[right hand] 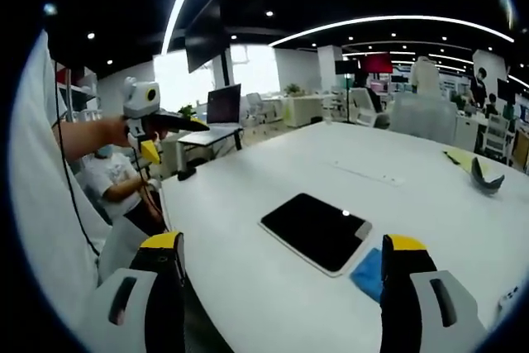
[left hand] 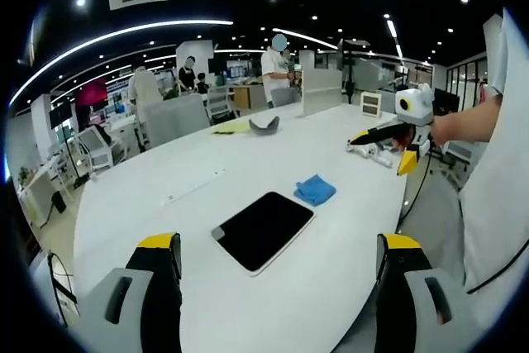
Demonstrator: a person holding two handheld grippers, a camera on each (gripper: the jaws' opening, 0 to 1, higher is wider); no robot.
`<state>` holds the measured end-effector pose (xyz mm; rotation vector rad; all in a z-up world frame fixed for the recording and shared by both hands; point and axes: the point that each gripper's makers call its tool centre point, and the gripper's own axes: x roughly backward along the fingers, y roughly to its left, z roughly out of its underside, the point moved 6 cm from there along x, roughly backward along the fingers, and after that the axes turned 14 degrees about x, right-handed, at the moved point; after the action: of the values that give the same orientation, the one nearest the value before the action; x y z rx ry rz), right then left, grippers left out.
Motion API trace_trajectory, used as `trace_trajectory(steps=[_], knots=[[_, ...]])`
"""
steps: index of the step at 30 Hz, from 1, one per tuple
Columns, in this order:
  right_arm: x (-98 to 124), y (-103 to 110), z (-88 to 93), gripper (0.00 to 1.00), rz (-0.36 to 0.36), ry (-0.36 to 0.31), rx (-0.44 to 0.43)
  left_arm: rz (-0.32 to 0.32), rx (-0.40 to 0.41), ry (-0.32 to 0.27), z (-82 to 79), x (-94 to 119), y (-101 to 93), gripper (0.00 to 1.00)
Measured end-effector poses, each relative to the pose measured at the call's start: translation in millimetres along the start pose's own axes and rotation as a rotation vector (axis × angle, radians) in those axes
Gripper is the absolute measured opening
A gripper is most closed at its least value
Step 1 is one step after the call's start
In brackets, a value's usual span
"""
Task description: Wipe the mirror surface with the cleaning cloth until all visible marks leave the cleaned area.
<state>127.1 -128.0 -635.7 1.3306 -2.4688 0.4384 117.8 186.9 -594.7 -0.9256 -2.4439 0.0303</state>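
A dark mirror with a thin white frame lies flat on the white table, and a small blue cleaning cloth sits just beyond its far right corner. My left gripper hovers open above the table's near edge, jaws wide and empty. A hand holds my right gripper in the air at the right, jaws apart. In the right gripper view the mirror lies ahead with the cloth by its near right corner. My right gripper is open and empty, and the left gripper is raised at the left.
A grey curved object and a yellow sheet lie at the table's far end. Small white items sit at the right edge near a little frame. People and office chairs stand behind; a person sits beside the table.
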Motion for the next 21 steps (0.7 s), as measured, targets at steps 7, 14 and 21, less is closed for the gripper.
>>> trace_trajectory(steps=[7, 14, 21], knots=[[0.0, 1.5, -0.4, 0.99, -0.006, -0.003, -0.004, 0.006, 0.002, 0.0, 0.6, -0.1, -1.8, 0.99], [0.2, 4.1, -3.0, 1.0, -0.023, -0.012, 0.009, 0.006, 0.012, -0.031, -7.6, 0.3, -1.2, 0.99], [-0.4, 3.9, -3.1, 0.99, -0.029, -0.015, 0.003, 0.011, -0.004, -0.009, -6.5, -1.7, -4.7, 0.99]])
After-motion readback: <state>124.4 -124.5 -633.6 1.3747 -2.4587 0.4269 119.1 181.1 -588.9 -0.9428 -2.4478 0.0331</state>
